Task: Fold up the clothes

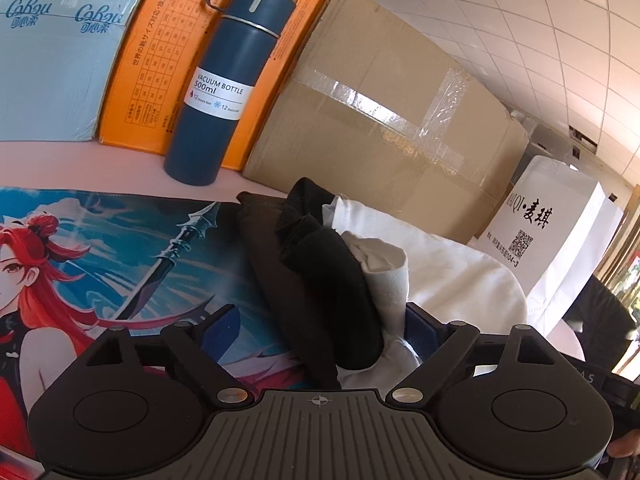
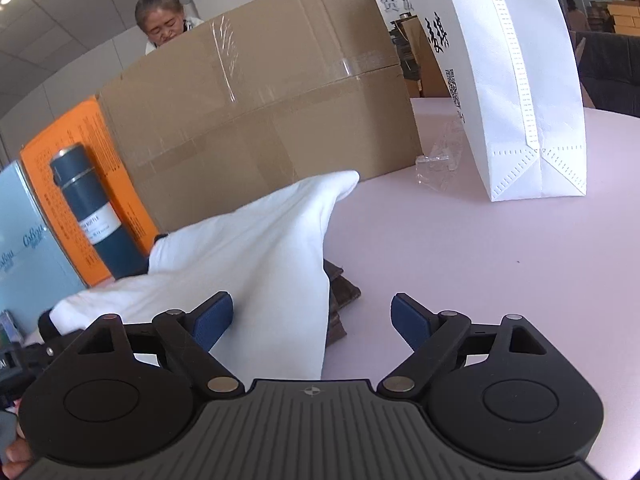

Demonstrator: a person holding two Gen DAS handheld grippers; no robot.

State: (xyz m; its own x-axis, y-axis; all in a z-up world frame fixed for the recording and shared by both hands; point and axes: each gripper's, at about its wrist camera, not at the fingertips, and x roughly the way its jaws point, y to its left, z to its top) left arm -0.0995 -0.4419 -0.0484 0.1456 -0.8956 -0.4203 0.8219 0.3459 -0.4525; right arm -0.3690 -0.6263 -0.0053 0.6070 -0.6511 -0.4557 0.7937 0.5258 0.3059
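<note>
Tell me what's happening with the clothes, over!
Left gripper open, socks between jaws. Right gripper open over white garment. Nothing held. Bottle, cardboard box close behind pile.

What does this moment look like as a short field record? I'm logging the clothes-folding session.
surface: pale pink table with an anime-print mat
clothes: white garment over a dark brown garment, with black socks and a white sock on the pile
left hand-held gripper: open, socks between the fingers, pads not pressing
right hand-held gripper: open, white garment edge lying between the fingers
behind: blue vacuum bottle, orange box, cardboard box, white bag
</note>
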